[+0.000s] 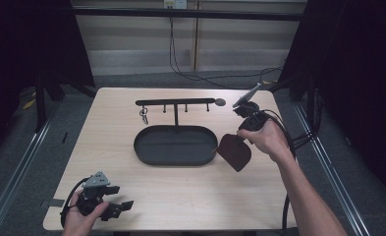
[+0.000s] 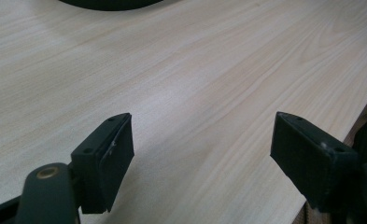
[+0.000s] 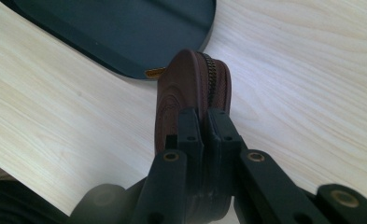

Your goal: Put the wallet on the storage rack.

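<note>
- At the near left corner of the bench (image 1: pixel 190 196), the left tool (image 1: pixel 124 207) rests in the person's left hand (image 1: pixel 80 219), released: its jaws stand wide apart over bare wood with nothing between them.
- Toward mid-bench, a black oval tray (image 1: pixel 146 152) carries an upright post with a hook rail (image 1: pixel 176 102); a key ring (image 1: pixel 144 115) hangs from the rail's left end.
- Just beside the tray's right end, a brown zippered pouch (image 1: pixel 235 152) is held by its upper edge, hanging off the tray with its left corner close to the tray's rim.
- At right, the right tool (image 3: pixel 204 123) is clenched on the pouch, gripped by the person's right hand (image 1: pixel 266 140); the zipper runs along the pouch's edge.
</note>
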The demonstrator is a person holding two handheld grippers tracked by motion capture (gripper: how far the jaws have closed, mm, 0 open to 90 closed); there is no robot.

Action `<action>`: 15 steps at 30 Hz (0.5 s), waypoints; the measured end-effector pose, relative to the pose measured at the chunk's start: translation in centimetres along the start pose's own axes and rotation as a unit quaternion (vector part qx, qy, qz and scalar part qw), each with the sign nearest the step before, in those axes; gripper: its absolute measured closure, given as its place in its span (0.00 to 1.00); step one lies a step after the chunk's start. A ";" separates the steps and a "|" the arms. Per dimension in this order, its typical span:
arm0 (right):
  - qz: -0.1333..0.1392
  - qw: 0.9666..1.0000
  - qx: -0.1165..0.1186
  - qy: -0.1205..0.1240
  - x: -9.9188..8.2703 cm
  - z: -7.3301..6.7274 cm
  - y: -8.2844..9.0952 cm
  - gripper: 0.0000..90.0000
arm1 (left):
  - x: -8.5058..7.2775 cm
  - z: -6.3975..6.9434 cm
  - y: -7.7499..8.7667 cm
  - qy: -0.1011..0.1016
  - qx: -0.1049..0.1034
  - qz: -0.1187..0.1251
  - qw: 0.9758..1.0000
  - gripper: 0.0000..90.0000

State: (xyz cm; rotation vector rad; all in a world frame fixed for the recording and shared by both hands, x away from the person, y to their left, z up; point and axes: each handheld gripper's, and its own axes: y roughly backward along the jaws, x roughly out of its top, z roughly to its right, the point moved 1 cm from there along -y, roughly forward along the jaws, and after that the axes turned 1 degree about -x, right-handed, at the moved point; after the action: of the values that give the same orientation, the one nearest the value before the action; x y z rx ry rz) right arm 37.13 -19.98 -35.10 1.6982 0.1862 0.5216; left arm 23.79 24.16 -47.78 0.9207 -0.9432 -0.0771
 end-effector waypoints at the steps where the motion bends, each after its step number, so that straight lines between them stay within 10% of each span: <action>1: 0.001 1.000 0.002 -0.004 0.1 -0.1 0.0 0.94 | 0.0 0.0 0.0 0.000 0.000 0.000 1.000 0.24; 15: 0.027 0.999 0.023 -0.006 2.2 -1.1 -0.5 0.94 | 0.0 -0.1 0.0 0.002 -0.005 0.001 1.000 0.24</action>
State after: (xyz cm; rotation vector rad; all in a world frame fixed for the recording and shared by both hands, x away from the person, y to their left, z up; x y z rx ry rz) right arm 38.66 -18.04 -34.96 1.7548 0.1440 0.5505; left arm 23.84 24.21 -47.80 0.9099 -0.9397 -0.0776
